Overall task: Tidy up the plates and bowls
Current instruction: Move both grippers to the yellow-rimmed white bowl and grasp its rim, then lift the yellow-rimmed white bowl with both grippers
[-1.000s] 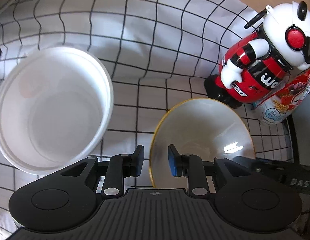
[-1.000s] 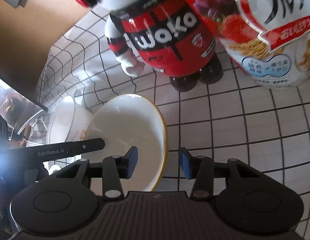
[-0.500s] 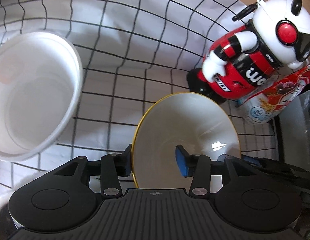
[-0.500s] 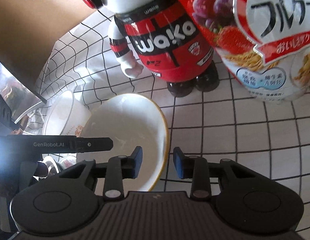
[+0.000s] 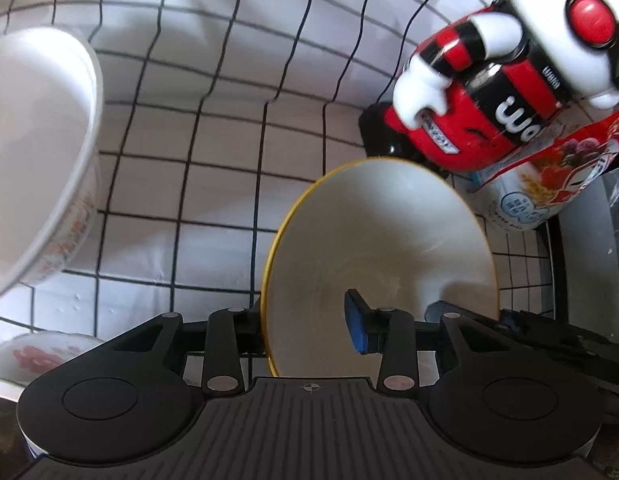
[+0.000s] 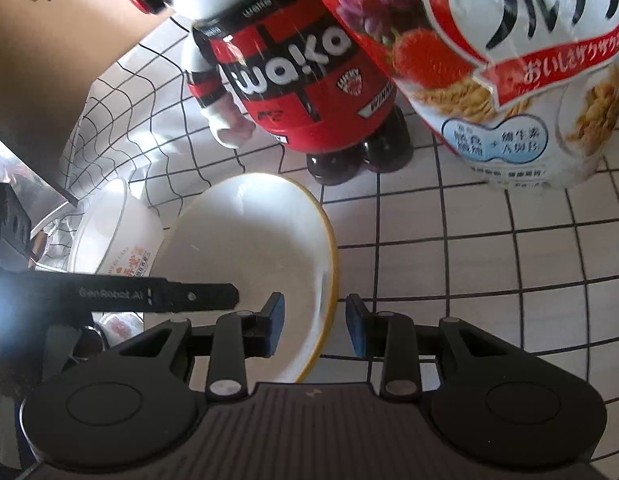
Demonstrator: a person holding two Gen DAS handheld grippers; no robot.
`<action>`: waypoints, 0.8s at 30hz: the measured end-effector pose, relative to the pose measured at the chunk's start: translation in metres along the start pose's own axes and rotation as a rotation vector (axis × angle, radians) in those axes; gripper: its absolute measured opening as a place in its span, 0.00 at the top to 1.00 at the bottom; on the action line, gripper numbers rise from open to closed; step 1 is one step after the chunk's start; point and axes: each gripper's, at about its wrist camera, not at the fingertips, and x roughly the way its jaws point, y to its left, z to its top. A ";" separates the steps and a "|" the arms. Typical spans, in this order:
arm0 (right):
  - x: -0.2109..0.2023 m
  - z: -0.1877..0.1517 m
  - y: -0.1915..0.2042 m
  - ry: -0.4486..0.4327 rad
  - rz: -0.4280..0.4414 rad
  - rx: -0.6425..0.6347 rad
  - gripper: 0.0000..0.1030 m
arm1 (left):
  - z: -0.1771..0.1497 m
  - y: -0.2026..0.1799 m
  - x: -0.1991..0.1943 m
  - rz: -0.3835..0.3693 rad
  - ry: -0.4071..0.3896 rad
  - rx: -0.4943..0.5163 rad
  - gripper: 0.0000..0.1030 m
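A white bowl with a yellow rim sits on the checked cloth; it also shows in the right wrist view. My left gripper is open and straddles the bowl's near-left rim, one finger inside and one outside. My right gripper is open and straddles the bowl's right rim the same way. A larger white bowl with an orange pattern stands at the left; it shows in the right wrist view behind the left gripper's finger.
A red and white robot figure and a cereal bag stand just behind the yellow-rimmed bowl. A small flowered dish lies at the lower left. A dark metal frame borders the right side.
Both grippers moved in onto the yellow-rimmed bowl. The left jaws widened and came over the rim; the right jaws narrowed around the opposite rim. The big bowl slid left in view.
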 end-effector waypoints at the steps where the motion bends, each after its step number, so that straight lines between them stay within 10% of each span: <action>1: 0.003 0.001 0.000 0.007 0.003 0.003 0.68 | -0.001 0.000 0.003 0.000 0.008 -0.001 0.61; 24: 0.035 0.007 0.009 0.063 0.010 -0.015 0.68 | 0.003 -0.004 0.008 0.019 0.057 -0.016 0.60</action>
